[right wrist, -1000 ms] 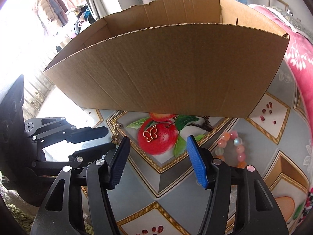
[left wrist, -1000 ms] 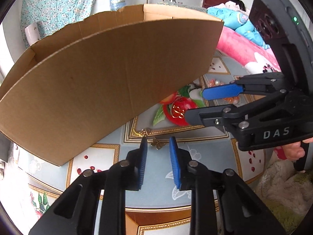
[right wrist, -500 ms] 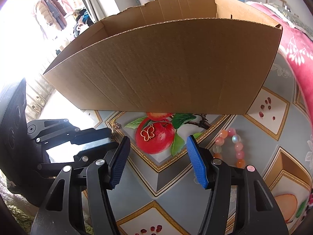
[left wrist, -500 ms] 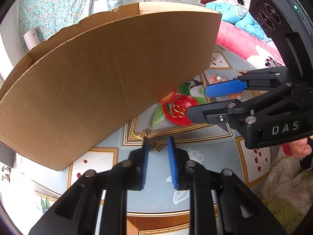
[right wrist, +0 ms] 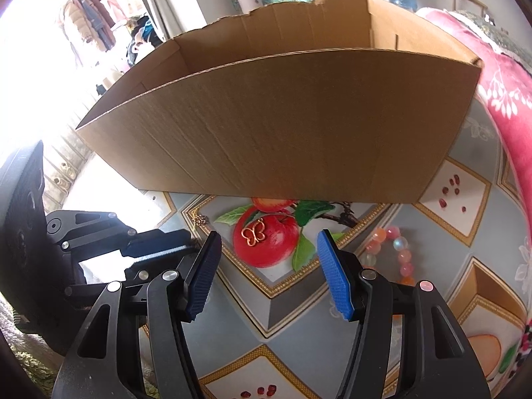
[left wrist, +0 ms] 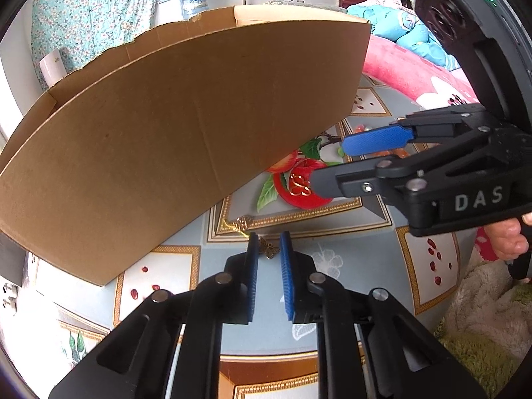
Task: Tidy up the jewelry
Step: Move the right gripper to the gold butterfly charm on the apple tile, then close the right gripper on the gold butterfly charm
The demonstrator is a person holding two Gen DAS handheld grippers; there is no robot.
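Note:
A small bronze butterfly charm [left wrist: 269,248] lies on the patterned tablecloth between the blue pads of my left gripper [left wrist: 268,241]. The jaws are closing around it, and a thin gap still shows on each side. A gold clustered charm [left wrist: 242,223] lies just beyond the tips. A gold butterfly [right wrist: 253,234] rests on the printed red apple, in front of my right gripper [right wrist: 268,239], which stands open and holds nothing. A pastel bead bracelet [right wrist: 389,252] lies to its right. The open cardboard box [right wrist: 282,126] stands close behind the jewelry.
A person's hand [left wrist: 505,239] holds the right gripper's handle. A pink flowered blanket [right wrist: 498,76] lies at the right. A green fluffy rug [left wrist: 482,342] is below the table's brown front edge [left wrist: 266,364]. The box wall blocks the way straight ahead.
My left gripper's jaws have narrowed around the bronze butterfly charm. The right gripper has kept its place and its opening.

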